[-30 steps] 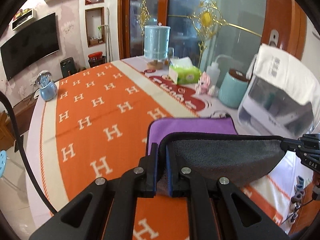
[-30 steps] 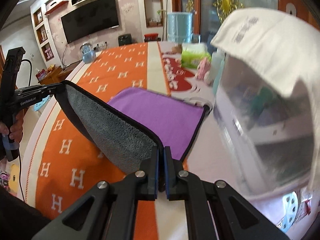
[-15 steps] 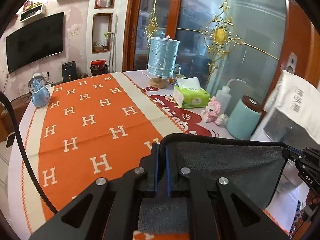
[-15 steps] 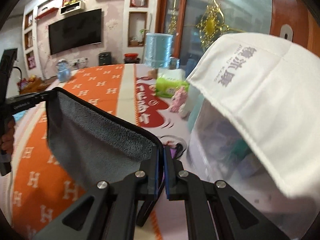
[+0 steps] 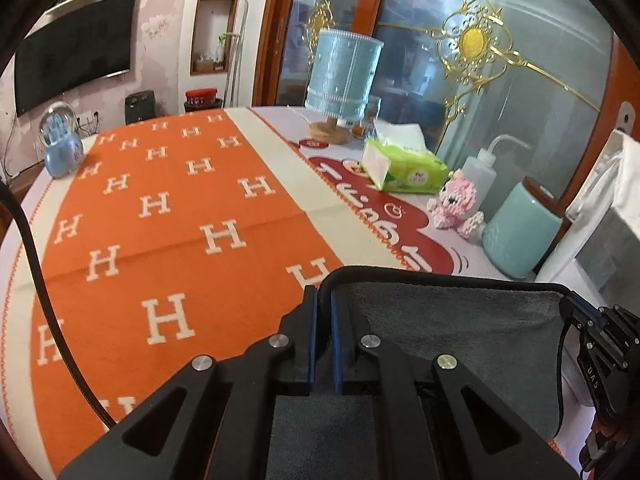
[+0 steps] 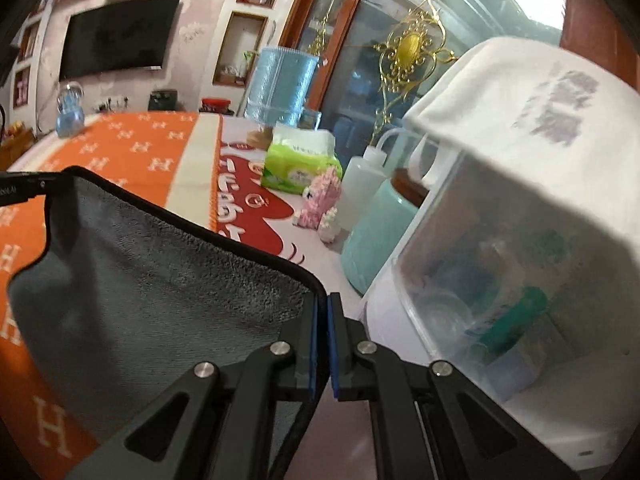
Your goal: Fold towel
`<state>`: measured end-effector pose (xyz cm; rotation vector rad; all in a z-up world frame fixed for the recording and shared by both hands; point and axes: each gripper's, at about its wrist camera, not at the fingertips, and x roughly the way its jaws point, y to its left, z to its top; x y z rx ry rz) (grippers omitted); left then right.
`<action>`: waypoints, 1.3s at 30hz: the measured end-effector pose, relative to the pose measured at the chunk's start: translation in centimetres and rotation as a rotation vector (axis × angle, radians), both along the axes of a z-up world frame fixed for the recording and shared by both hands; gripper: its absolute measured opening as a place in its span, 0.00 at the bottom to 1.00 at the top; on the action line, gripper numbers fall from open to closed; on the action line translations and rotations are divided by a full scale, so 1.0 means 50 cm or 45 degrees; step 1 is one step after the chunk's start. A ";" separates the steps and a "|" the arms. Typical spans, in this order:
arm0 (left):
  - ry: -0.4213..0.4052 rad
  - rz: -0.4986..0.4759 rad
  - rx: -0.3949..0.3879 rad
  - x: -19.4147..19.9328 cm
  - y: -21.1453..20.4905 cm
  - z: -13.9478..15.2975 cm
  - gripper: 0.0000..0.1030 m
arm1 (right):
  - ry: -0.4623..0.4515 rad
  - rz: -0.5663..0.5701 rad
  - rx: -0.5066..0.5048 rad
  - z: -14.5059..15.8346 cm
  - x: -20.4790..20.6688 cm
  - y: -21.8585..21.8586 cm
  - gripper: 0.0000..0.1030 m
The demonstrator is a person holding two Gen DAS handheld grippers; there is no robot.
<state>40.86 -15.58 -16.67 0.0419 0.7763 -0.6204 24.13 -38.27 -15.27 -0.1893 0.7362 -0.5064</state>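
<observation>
The towel [image 5: 460, 320] is grey on the side facing me, with a black hem. It hangs stretched between both grippers above the orange cloth [image 5: 180, 220] with white H marks. My left gripper [image 5: 323, 300] is shut on one top corner. My right gripper [image 6: 323, 308] is shut on the other top corner; it shows in the left wrist view [image 5: 576, 312] at the far right. The towel [image 6: 160, 280] fills the lower left of the right wrist view. Its purple side is hidden.
Along the right of the table stand a blue lamp [image 5: 344, 76], a green tissue pack [image 5: 404, 168], a pink toy [image 5: 456, 204], a squeeze bottle [image 5: 480, 172], a teal jar [image 5: 520, 236] and a clear box under a white cloth [image 6: 500, 208]. A snow globe [image 5: 60, 140] stands far left.
Both grippers have lifted the towel's edge off the table and carried it forward. The purple side that lay flat is no longer in view. The cameras have tilted up.
</observation>
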 end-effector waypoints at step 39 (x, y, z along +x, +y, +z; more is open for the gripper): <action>-0.086 0.179 0.140 -0.282 0.189 0.216 0.61 | -0.070 0.083 0.198 0.107 -0.166 0.097 0.67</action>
